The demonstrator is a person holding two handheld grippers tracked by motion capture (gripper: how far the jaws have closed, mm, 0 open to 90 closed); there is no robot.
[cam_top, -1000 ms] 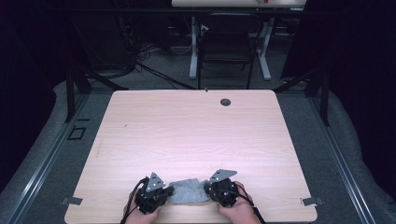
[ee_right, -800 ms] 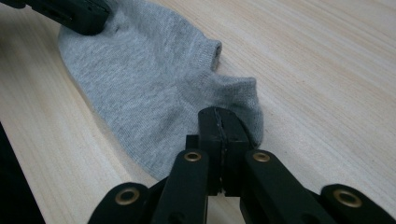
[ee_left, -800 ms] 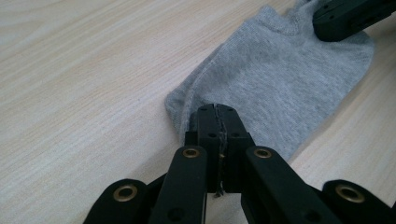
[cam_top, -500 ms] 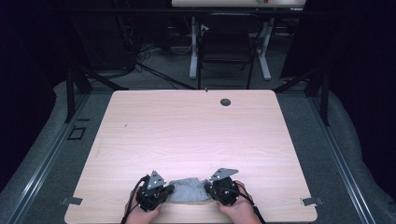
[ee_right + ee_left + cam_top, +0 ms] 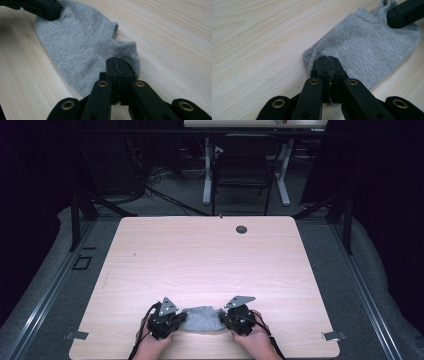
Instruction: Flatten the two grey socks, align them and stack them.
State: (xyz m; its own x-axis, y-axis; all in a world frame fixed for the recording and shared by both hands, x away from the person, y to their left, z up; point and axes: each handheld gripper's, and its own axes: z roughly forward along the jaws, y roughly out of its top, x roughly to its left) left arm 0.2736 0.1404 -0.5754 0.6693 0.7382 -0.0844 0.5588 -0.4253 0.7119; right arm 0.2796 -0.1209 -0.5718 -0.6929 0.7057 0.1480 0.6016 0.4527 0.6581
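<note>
Left hand-held gripper & right hand-held gripper each clamped on opposite ends of grey sock, prob. to hold it stretched flat on counter near front edge.

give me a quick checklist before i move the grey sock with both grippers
1. Left gripper clamped on the sock: ok, jaws shut on one end of the fabric.
2. Right gripper clamped on the sock's other end: ok, jaws shut on the end near the cuff opening.
3. Sock lying flat between the two grips: ok, spread on the table with only slight puckers at the cuff.
4. Space ahead on the table: ok, bare wood up to the far edge apart from a small round hole.
5. How deep each bite is: cannot tell, the jaws hide the fabric edge.
</note>
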